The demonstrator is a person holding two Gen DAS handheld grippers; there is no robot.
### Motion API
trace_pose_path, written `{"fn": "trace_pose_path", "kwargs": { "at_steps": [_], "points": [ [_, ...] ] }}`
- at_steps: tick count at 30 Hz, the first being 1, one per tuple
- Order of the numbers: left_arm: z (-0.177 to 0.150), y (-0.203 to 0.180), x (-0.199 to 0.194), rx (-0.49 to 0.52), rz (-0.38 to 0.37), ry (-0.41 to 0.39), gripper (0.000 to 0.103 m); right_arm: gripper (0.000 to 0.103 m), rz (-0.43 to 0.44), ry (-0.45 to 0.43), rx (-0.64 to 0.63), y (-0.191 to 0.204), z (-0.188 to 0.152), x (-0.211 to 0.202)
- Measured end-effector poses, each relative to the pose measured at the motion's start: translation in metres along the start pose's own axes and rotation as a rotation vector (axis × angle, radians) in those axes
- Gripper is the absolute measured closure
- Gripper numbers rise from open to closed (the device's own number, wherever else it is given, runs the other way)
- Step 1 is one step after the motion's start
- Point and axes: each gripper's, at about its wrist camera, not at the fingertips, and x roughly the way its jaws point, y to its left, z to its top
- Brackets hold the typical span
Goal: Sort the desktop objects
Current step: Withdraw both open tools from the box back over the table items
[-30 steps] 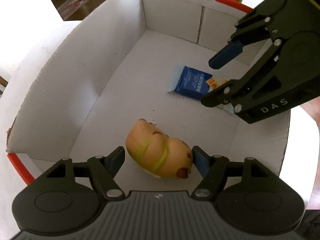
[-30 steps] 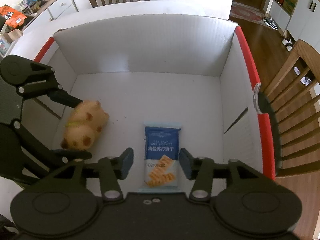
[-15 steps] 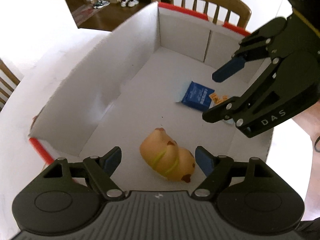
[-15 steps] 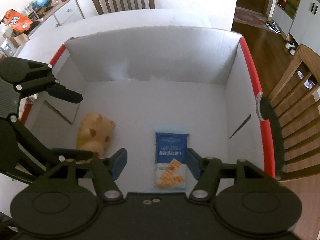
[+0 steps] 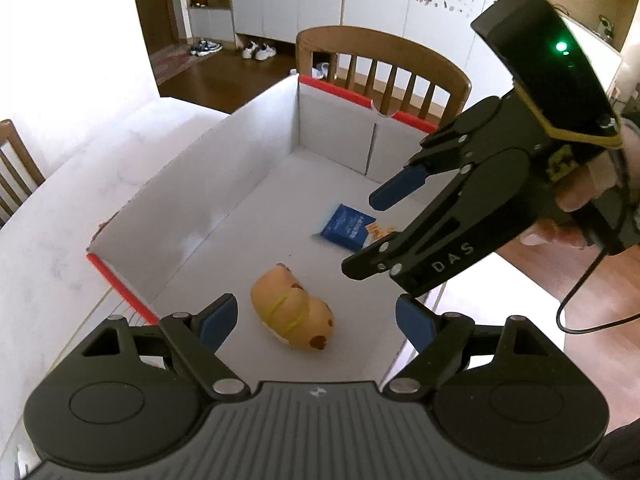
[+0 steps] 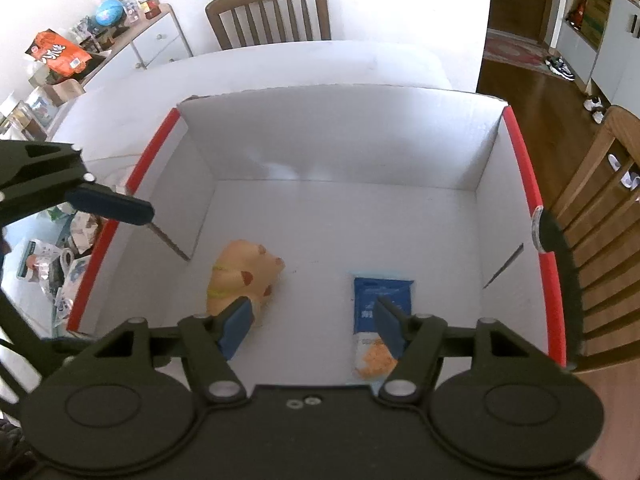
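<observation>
A tan hamster toy (image 5: 292, 310) lies on the floor of a white cardboard box (image 5: 224, 184) with red edges. A blue cracker packet (image 5: 347, 227) lies flat beside it. Both also show in the right wrist view, the toy (image 6: 244, 276) and the packet (image 6: 380, 300) inside the box (image 6: 340, 140). My left gripper (image 5: 316, 322) is open and empty, well above the toy. My right gripper (image 6: 314, 322) is open and empty above the box's near wall; it also shows in the left wrist view (image 5: 368, 236).
Several loose packets (image 6: 60, 268) lie on the white table (image 6: 280, 64) left of the box. Wooden chairs stand at the far side (image 6: 268, 12) and right (image 6: 600, 240). A side cabinet (image 6: 132, 44) holds clutter.
Both grippers have risen up and back out of the box, staying open. The toy and the packet stay on the box floor.
</observation>
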Motion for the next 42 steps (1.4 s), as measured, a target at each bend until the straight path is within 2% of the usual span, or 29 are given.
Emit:
{"fn": "trace_pose_path", "kwargs": {
  "at_steps": [4,7,12,25,42],
  "points": [
    [-0.004,0.001,-0.007,-0.038,-0.014,-0.029,0.014,0.026,0.003,-0.019,0.013,0.003,0.000,-0.005],
    [-0.011,0.001,-0.012,-0.049,-0.016,-0.050,0.002,0.021,0.003,-0.039,0.021,0.007,0.000,-0.009],
    [-0.023,-0.001,-0.020,-0.055,-0.029,-0.075,0.001,0.014,-0.008,-0.073,0.032,0.016,-0.001,-0.015],
    [-0.058,0.008,-0.065,-0.089,-0.022,-0.174,0.001,0.013,-0.058,-0.155,0.107,0.050,-0.008,-0.035],
    [-0.140,0.058,-0.118,-0.205,0.025,-0.220,0.001,0.011,-0.060,-0.210,0.145,0.142,-0.005,-0.033]
  ]
}}
